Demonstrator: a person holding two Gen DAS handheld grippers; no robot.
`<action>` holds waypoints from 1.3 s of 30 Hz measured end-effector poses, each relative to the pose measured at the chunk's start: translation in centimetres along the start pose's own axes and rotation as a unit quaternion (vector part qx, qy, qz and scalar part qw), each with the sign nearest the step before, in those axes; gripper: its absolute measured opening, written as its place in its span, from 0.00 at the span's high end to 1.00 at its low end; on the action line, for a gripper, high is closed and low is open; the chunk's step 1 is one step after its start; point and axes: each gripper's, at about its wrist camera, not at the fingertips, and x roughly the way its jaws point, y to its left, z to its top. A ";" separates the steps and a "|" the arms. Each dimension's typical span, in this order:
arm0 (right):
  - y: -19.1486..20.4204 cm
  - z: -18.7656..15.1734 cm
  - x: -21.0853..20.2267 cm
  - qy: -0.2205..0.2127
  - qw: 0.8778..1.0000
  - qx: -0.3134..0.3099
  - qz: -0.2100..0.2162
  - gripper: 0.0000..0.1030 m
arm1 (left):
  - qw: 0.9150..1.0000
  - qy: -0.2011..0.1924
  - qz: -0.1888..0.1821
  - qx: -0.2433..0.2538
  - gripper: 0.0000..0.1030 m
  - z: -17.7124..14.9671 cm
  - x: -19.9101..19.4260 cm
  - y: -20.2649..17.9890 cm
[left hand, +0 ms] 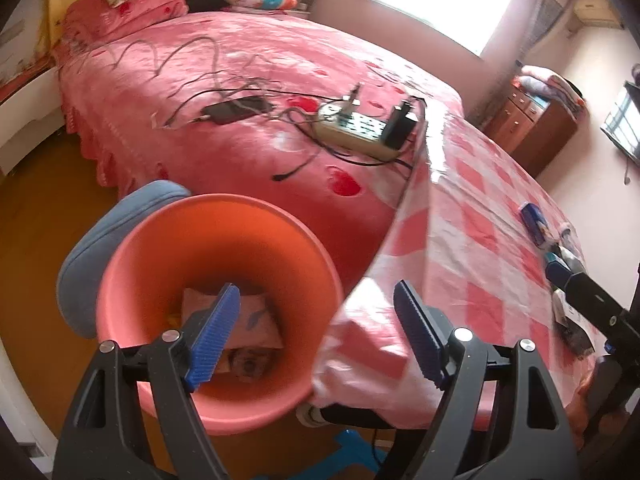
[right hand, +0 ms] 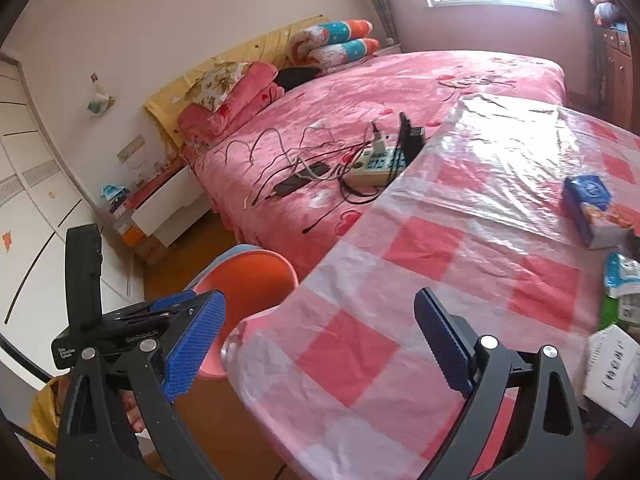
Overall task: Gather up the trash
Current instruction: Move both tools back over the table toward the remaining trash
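now left tool (left hand: 316, 336) tilted down over bin (left hand: 120, 280), jaws apart, empty.

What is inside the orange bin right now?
In the left wrist view the orange bin holds a pale pink printed packet with a grey printed piece below it. The left gripper, open, has one finger covering part of the bottom, so anything beneath stays unseen.

A smooth matt plastic bin (left hand: 224, 240) stands beside the table, whose checked cloth (right hand: 400, 300) lies under glossy clear film.
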 end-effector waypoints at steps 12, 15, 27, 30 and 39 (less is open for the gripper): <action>-3.9 -1.4 -3.8 -0.031 0.999 0.023 -0.010 0.09 | 0.999 0.015 -0.022 0.040 0.22 -0.4 0.8 -5.5; -4.6 -2.0 -4.9 -0.038 0.999 0.021 -0.017 0.09 | 0.998 0.018 -0.027 0.051 0.22 -0.4 0.9 -6.8; -7.6 -3.2 -9.5 -0.078 0.996 0.040 -0.030 0.09 | 0.994 0.036 -0.041 0.099 0.22 -1.1 1.6 -12.5; -8.5 -3.6 -10.6 -0.086 0.995 0.046 -0.032 0.09 | 0.992 0.041 -0.045 0.110 0.22 -1.5 1.9 -14.0; -13.1 -4.6 -14.2 -0.110 0.989 0.091 -0.038 0.09 | 0.985 0.066 -0.064 0.149 0.22 -2.9 2.8 -18.6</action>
